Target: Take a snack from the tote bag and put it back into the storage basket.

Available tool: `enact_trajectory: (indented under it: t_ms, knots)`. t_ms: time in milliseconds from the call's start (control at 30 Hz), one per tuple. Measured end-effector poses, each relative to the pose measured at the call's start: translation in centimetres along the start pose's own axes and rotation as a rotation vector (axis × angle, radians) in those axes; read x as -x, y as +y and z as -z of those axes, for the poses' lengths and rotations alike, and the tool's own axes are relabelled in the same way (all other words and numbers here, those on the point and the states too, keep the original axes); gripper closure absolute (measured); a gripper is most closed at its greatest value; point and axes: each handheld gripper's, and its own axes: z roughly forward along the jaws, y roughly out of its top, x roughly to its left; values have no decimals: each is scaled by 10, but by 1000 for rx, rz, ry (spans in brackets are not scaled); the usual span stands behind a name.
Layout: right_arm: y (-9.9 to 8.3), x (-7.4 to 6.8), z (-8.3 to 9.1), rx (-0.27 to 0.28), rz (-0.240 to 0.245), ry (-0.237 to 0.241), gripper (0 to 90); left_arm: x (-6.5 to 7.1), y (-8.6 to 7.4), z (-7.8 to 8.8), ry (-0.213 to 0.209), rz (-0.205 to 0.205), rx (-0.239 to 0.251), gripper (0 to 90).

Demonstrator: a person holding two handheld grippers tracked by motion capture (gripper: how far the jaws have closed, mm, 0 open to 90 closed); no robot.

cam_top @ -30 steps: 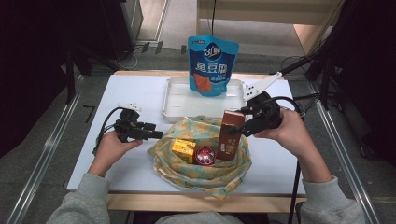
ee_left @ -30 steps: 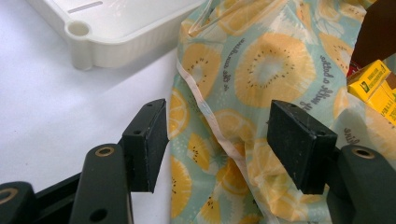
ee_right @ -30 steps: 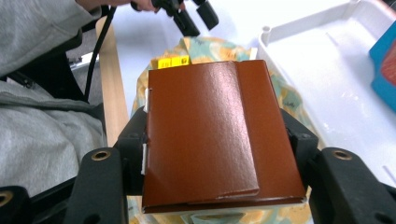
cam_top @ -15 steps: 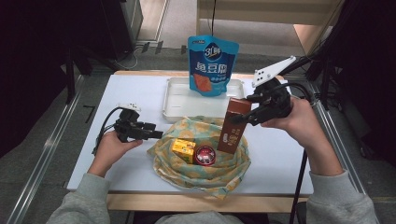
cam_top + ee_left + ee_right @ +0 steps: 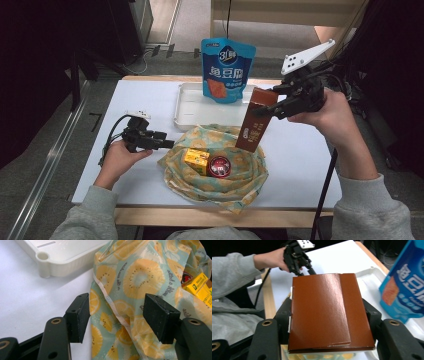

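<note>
White table (image 5: pixel 150 95) spreads across the middle of the high view, and everything you work with sits on it. Next in size is the kiwi-print cloth bag (image 5: pixel 220 172), slumped open at lower centre; in your left gripper view its patterned fabric (image 5: pixel 130 290) covers most of the right half. Behind it, at upper centre, a white tray (image 5: pixel 187 107) lies flat, with a blue snack pouch (image 5: pixel 227 70) standing upright at its far side. Your right gripper (image 5: pixel 280 102), at upper right, is clamped on the top of a brown carton (image 5: pixel 256 122); the carton hangs slightly tilted above the bag's right rim, clear of the contents. In the right gripper view the carton's glossy face (image 5: pixel 324 312) sits squeezed between both black jaws. Your left gripper (image 5: pixel 167 143), at left of centre, rests just beside the bag's left edge with its jaws apart, the fabric lying between them unpinched. Inside the bag lie a yellow box (image 5: pixel 196 161) and, touching it, a small round red tin (image 5: pixel 220 166).
</note>
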Motion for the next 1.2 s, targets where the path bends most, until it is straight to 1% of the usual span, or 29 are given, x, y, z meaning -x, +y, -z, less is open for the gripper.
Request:
enact_trajectory:
  t_ms: [33, 67, 167, 233, 267, 300, 400, 433, 467, 500, 567, 667, 700, 733, 833, 867, 1000, 1033, 1200]
  knots:
    - [3, 3, 2, -8, -1, -21, 442, 0, 0, 0, -2, -3, -1, 386]
    - [4, 6, 2, -8, -1, -29, 442, 0, 0, 0, -4, -4, -1, 386]
    - [7, 14, 2, -1, -8, -40, 443, 0, 0, 0, -5, -5, -1, 386]
    - [8, 20, -1, 1, -3, -47, 443, 0, 0, 0, -3, -7, -1, 386]
    - [8, 20, -1, 1, -3, -47, 443, 0, 0, 0, -2, -5, 1, 386]
    - [8, 27, -5, -5, -12, -51, 443, -1, 0, 0, -3, -5, 1, 386]
    - [8, 36, -12, -8, -19, -58, 443, -1, 0, 1, -3, -5, 2, 386]
    - [8, 36, -12, -8, -19, -58, 443, -1, 0, 1, -3, -5, 2, 386]
    - [8, 39, -14, -10, -21, -61, 443, -1, 0, 1, -2, -5, 3, 386]
    - [7, 46, -19, -15, -25, -69, 444, -1, 0, 1, -3, -7, 3, 387]
    - [6, 50, -23, -13, -35, -77, 444, -1, 0, 1, -4, -4, 6, 387]
    - [6, 59, -30, -12, -35, -80, 444, -1, 0, 1, -2, -2, 6, 387]
    - [6, 59, -30, -12, -35, -80, 444, -1, 0, 1, -2, -2, 6, 387]
    - [6, 64, -37, -17, -36, -87, 444, -1, 0, 2, 0, -5, 5, 387]
    - [6, 67, -42, -23, -37, -90, 444, -1, 0, 2, -1, -6, 6, 387]
    - [6, 72, -48, -26, -45, -94, 444, -1, 0, 2, -1, -6, 5, 387]
    - [6, 82, -58, -29, -56, -92, 445, -1, 0, 2, -2, -5, 6, 387]
    - [7, 84, -61, -32, -65, -96, 445, -1, 0, 2, -3, -5, 8, 386]
    - [8, 95, -76, -33, -72, -98, 445, -1, 0, 2, -4, -8, 12, 387]
